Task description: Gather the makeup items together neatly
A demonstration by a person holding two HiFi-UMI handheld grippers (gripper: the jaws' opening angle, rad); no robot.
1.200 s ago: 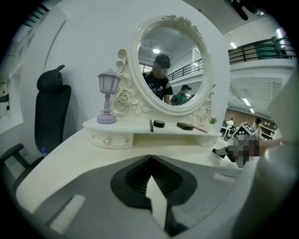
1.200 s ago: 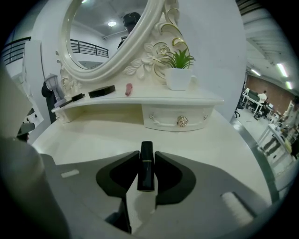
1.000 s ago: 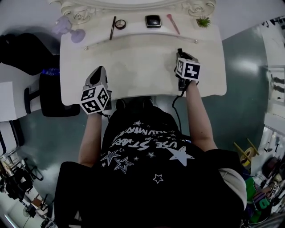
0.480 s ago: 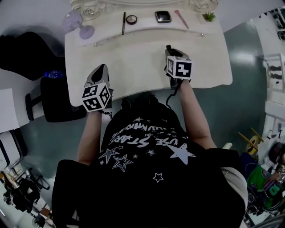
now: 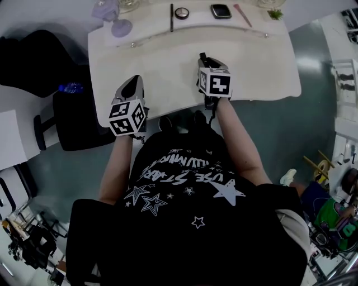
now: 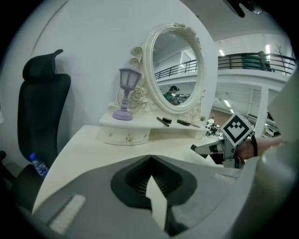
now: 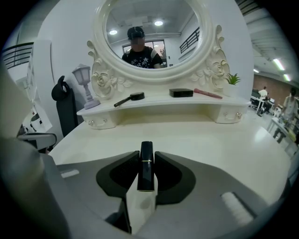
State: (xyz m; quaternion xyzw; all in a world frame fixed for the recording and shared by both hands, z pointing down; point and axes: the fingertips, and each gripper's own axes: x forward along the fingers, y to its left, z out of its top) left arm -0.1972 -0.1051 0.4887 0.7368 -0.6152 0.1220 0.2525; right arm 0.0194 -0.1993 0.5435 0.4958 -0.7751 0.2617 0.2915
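Observation:
My right gripper point(image 7: 146, 161) is shut on a black lipstick tube point(image 7: 146, 168), which lies along its jaws and juts out past the tips. In the head view this gripper point(image 5: 202, 58) hovers over the middle of the white dressing table point(image 5: 263, 67). My left gripper point(image 5: 135, 82) hangs at the table's front left; its jaws point(image 6: 149, 158) meet with nothing between them. Along the raised back shelf point(image 7: 159, 105) lie a black brush point(image 7: 128, 99), a round compact point(image 5: 181, 13), a black square compact point(image 7: 181, 92) and a pink stick point(image 7: 208, 94).
An oval mirror point(image 7: 152, 35) in an ornate white frame rises behind the shelf. A purple lamp point(image 7: 86, 86) stands at the shelf's left end, a small green plant point(image 7: 232, 79) at its right. A black chair point(image 5: 72, 120) stands left of the table.
My right gripper has carried the lipstick leftward, from the table's right side to its middle. The left gripper has shifted a little. The head camera's framing has moved, so the table sits higher in the picture.

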